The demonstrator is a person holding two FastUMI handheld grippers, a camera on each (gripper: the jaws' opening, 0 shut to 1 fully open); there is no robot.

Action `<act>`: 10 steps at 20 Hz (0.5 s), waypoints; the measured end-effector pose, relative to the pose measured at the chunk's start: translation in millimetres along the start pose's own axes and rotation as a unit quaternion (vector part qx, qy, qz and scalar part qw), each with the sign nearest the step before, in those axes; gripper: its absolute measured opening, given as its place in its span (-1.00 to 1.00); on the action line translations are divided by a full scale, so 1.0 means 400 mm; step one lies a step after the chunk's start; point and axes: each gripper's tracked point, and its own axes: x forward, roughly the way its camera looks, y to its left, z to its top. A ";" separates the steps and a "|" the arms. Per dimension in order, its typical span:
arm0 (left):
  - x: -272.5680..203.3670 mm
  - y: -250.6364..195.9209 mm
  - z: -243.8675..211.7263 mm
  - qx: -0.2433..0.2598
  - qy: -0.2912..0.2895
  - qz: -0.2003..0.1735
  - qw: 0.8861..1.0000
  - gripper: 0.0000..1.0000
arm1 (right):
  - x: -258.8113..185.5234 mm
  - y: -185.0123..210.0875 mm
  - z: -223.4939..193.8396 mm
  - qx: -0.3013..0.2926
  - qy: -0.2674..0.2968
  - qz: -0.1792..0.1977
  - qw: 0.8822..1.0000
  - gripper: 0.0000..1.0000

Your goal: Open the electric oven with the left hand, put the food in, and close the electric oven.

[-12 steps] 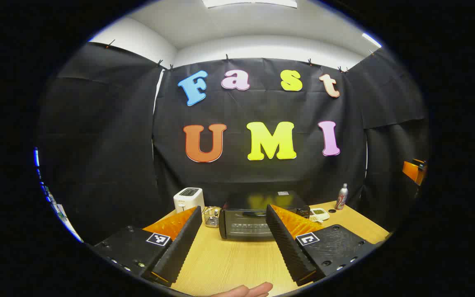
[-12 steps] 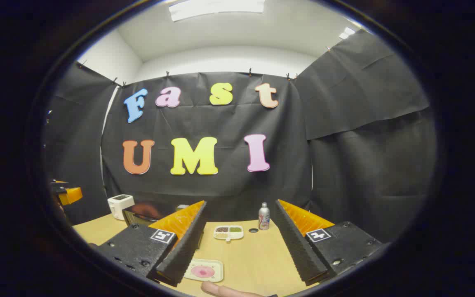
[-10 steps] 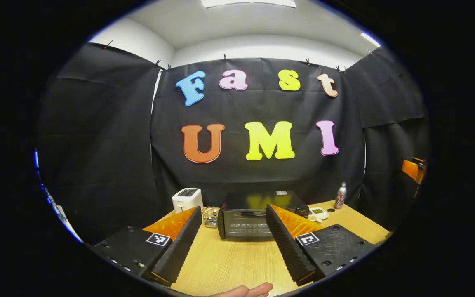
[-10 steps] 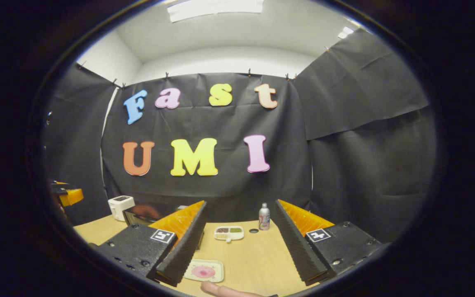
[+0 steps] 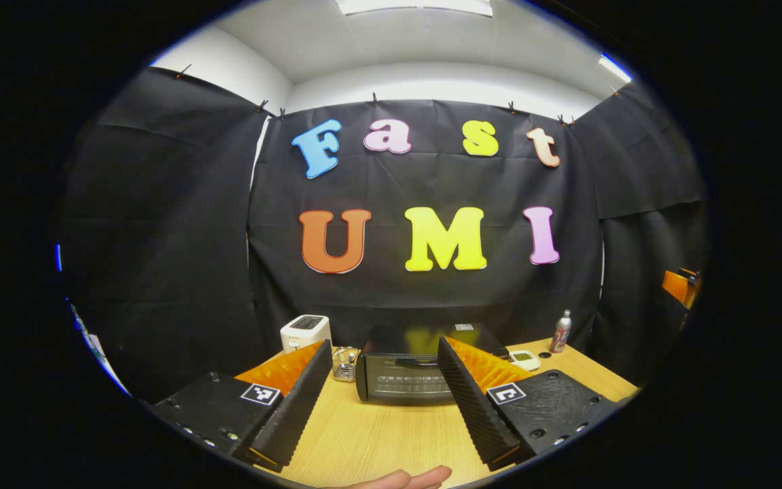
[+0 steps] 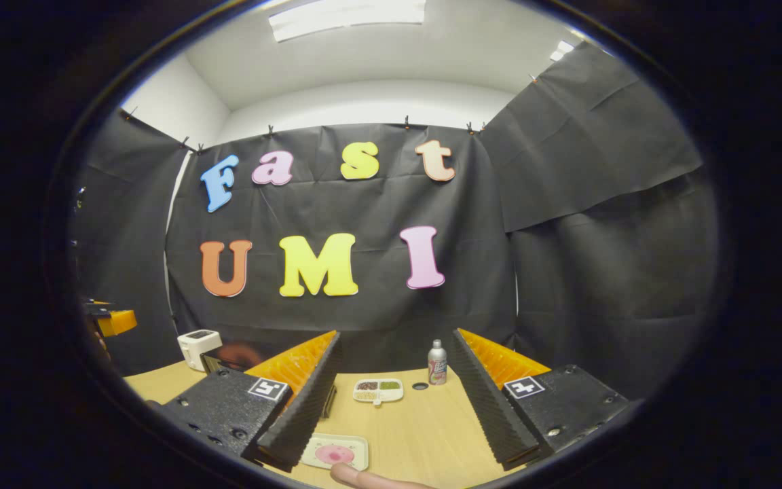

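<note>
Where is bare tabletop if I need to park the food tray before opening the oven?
Free: the wooden table in front of the black electric oven, and the stretch between the food tray and the metal can. Crowded: the back row of white toaster, wire basket, oven and divided snack dish.

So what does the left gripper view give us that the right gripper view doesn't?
Left gripper view: the oven door front-on and shut, with a wire basket beside it. Right gripper view: the pink food on its tray, close in front of that gripper. Shared: the toaster, can, divided dish, wooden table, and part of the oven.
</note>
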 end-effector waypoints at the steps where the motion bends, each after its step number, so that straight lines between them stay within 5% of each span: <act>1: 0.031 -0.007 -0.003 -0.001 0.001 0.002 1.000 0.89 | 0.010 -0.001 0.003 0.000 -0.001 0.000 1.000 0.92; 10: 0.334 -0.137 -0.129 -0.029 0.082 -0.058 0.995 0.90 | 0.123 -0.008 0.008 -0.019 -0.004 -0.002 1.000 0.92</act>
